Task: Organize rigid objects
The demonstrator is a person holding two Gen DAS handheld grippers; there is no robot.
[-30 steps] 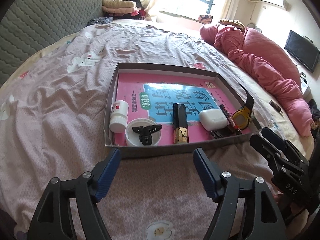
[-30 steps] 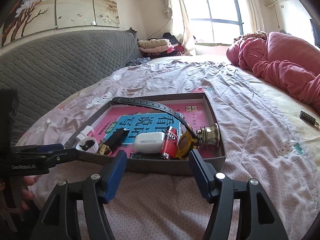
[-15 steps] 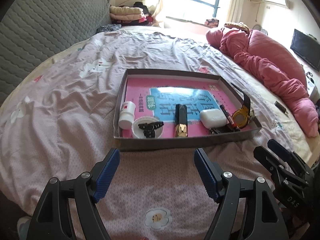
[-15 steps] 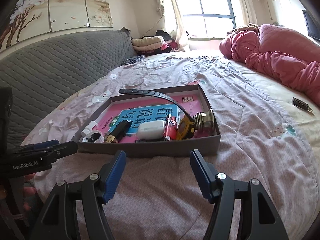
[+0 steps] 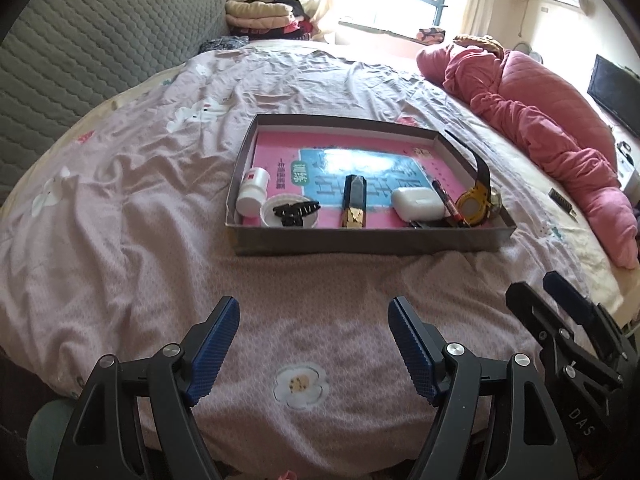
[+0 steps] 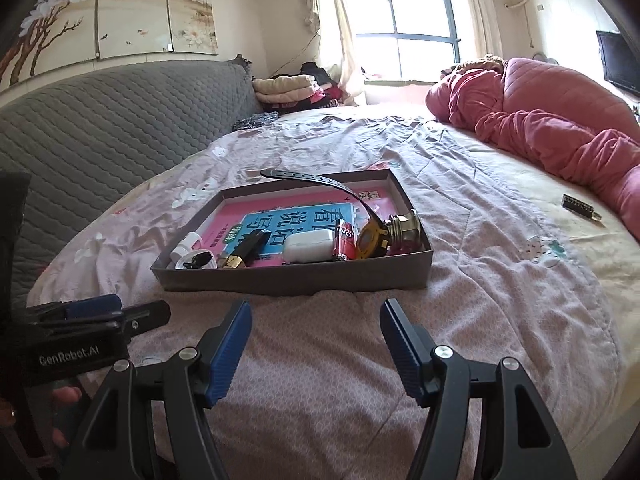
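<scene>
A shallow grey box (image 5: 360, 242) (image 6: 296, 278) lies on the bed with a pink and blue book (image 5: 360, 168) flat on its bottom. Along its near side sit a white bottle (image 5: 253, 191), a black hair clip (image 5: 296, 209) on a white lid, a black and gold stick (image 5: 353, 200), a white earbud case (image 5: 417, 202) (image 6: 308, 245), a red marker (image 5: 448, 202), a yellow watch (image 5: 472, 205) (image 6: 370, 240) and a brass fitting (image 6: 405, 230). My left gripper (image 5: 314, 344) and right gripper (image 6: 316, 340) both stand open and empty over the sheet, short of the box.
The pink floral sheet (image 5: 120, 216) covers the bed. A pink quilt (image 5: 552, 136) is heaped at the right, and a small dark object (image 6: 580, 206) lies on the sheet near it. A grey padded headboard (image 6: 100, 120) rises at the left. A hand (image 6: 60, 400) shows beside the left gripper.
Both grippers have drawn back from the box, which now looks smaller and farther off. More bare sheet shows in front of the fingers. The jaws have stayed open.
</scene>
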